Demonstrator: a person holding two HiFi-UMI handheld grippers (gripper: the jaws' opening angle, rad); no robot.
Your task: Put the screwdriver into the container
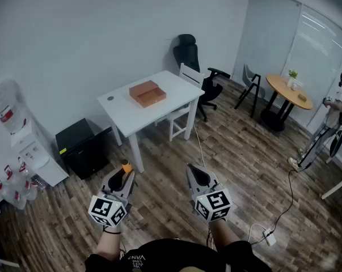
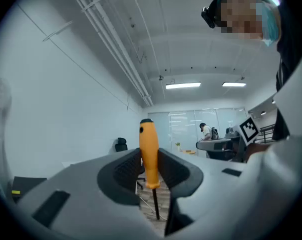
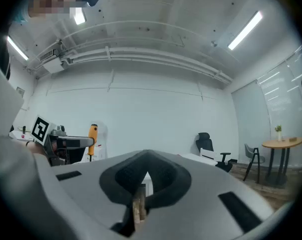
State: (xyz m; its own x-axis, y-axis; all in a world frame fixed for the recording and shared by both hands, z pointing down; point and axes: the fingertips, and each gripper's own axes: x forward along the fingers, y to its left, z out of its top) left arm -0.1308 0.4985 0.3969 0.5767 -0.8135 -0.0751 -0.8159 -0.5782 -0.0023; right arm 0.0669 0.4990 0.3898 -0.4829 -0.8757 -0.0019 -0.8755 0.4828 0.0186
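Note:
An orange-handled screwdriver (image 2: 149,154) stands upright between the pads of my left gripper (image 2: 149,166), which is shut on its handle with the dark shaft hanging below. In the head view the left gripper (image 1: 123,177) is held level above the wood floor, and the screwdriver (image 1: 126,166) pokes up at its tip. My right gripper (image 1: 194,174) is level beside it, jaws together with nothing in them (image 3: 143,184). The container, a brown box (image 1: 147,93), sits on a white table (image 1: 119,109) well ahead of both grippers. From the right gripper view the screwdriver (image 3: 92,136) shows at the left.
A white chair (image 1: 188,78) and a black office chair (image 1: 193,55) stand behind the table. A black cabinet (image 1: 83,146) and water dispenser (image 1: 12,118) line the left wall. A round wooden table (image 1: 288,92) and a person (image 1: 329,123) are at the right. A cable and power strip (image 1: 269,237) lie on the floor.

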